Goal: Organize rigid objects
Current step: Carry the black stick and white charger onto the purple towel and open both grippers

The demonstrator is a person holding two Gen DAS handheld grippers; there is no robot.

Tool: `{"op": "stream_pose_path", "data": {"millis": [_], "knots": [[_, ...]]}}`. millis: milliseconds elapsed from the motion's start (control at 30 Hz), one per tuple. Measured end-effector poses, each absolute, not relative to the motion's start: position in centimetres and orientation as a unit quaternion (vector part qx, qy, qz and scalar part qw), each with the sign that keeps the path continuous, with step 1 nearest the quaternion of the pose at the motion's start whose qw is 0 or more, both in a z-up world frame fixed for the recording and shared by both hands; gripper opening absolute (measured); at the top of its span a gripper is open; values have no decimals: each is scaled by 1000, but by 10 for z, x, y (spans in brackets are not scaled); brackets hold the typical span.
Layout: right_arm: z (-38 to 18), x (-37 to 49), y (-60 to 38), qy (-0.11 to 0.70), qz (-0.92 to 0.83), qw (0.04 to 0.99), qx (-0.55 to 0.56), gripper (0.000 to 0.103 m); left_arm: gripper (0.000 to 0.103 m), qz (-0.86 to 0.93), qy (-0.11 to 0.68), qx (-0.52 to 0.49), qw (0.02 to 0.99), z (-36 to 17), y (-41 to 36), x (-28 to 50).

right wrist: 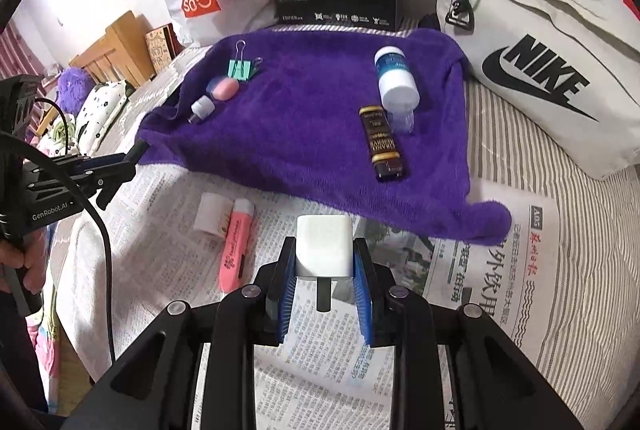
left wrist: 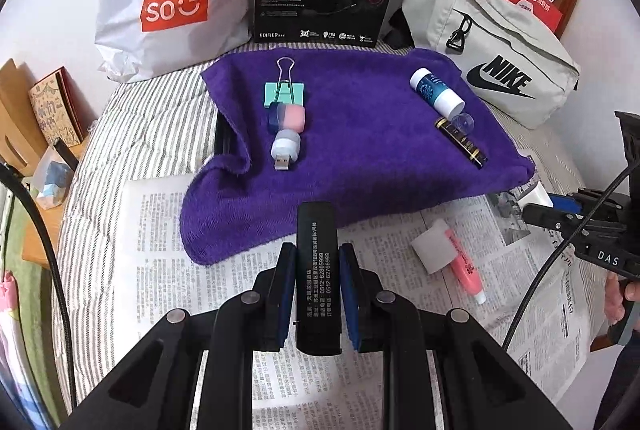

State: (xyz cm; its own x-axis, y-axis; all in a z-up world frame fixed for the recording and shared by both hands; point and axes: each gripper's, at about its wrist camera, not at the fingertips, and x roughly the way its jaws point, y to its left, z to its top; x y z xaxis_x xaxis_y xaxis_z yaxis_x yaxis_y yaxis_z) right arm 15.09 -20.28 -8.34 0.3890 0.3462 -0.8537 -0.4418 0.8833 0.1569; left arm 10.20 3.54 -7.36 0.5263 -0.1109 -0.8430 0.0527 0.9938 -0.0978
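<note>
Our left gripper is clamped on a slim black case printed with white characters, its long axis running straight ahead along the fingers so that its far end pokes out toward the purple towel; our right gripper is closed on a white cube-shaped plug, a dark prong hanging below it between the blue pads; both loads hang over the newspaper spread on the striped bed, just short of the towel's near edge; the relation that matters, we judge, is that the towel lies directly forward of both grippers, with the left one facing the group of a green binder clip, a pink-and-blue capsule and a white USB gadget, while the right one faces a blue-and-white bottle, a clear cap just beside it and a dark gold-banded tube lying lengthwise away from us; so each held piece seems nearer to its own side's cluster, and a forward reach should carry it onto the cloth; left on the paper are a pink highlighter and a small white block, touching side by side, nearer to the right gripper in its own view; the black case looks hard, smooth and narrow, the plug glossy and square-edged, so both should sit firmly in the pads.
</note>
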Motion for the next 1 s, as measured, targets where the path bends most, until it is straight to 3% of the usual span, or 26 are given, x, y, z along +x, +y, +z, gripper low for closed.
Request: {"op": "stream_pose_path", "data": {"millis": [567, 1000], "knots": [[-73, 201, -188, 487, 241, 839, -31, 26, 21, -58, 473, -19, 879, -59, 35, 140], [-105, 240, -172, 513, 236, 824, -47, 26, 21, -72, 486, -15, 871, -73, 26, 190]]}}
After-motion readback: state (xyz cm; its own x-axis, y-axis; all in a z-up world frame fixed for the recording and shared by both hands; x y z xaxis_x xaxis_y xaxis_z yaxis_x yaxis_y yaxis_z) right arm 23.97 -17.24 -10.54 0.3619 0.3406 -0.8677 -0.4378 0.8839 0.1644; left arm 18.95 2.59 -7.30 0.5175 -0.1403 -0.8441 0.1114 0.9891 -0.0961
